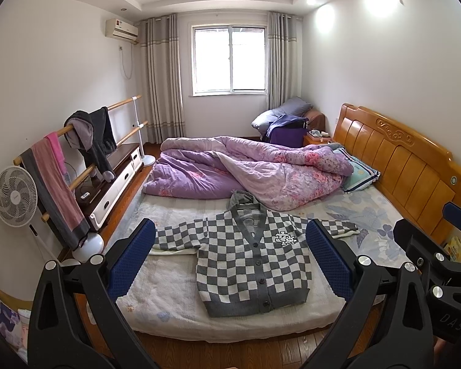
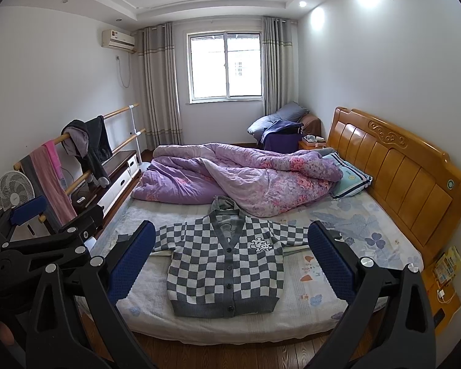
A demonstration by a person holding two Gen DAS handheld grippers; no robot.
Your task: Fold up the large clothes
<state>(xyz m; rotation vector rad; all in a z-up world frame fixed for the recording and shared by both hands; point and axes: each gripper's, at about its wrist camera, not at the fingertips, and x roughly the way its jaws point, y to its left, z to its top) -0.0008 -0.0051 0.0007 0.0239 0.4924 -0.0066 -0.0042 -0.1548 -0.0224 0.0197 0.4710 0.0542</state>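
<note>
A: On the near end of the wide bed with the pale floral sheet [image 1: 365,215], what is lying there?

B: A grey-and-white checked knit cardigan [image 1: 252,264], buttoned, front up, both sleeves spread out sideways. Its hem points toward the bed's near edge. A grey hood or collar shows at the neck, just beside the rumpled purple floral quilt [image 1: 246,169] heaped further back.

A: And the tools?

B: The left tool [image 1: 230,261] is held above the near edge of the bed, its blue-padded fingers [image 1: 132,261] spread wide with nothing between them. The cardigan shows through the gap, not touched. The right tool [image 2: 230,261] looks the same: fingers [image 2: 332,264] far apart, gripping nothing, clear of the garment.

A: Do they see each other?

B: Yes. The right one appears at the right edge of the left wrist view, the left one at the left edge of the right wrist view.

A: Anything around the bed?

B: A carved orange wooden headboard [image 2: 393,172] on the right, a white standing fan [image 1: 15,196] and a wooden rail rack draped with clothes [image 1: 86,141] on the left.
</note>
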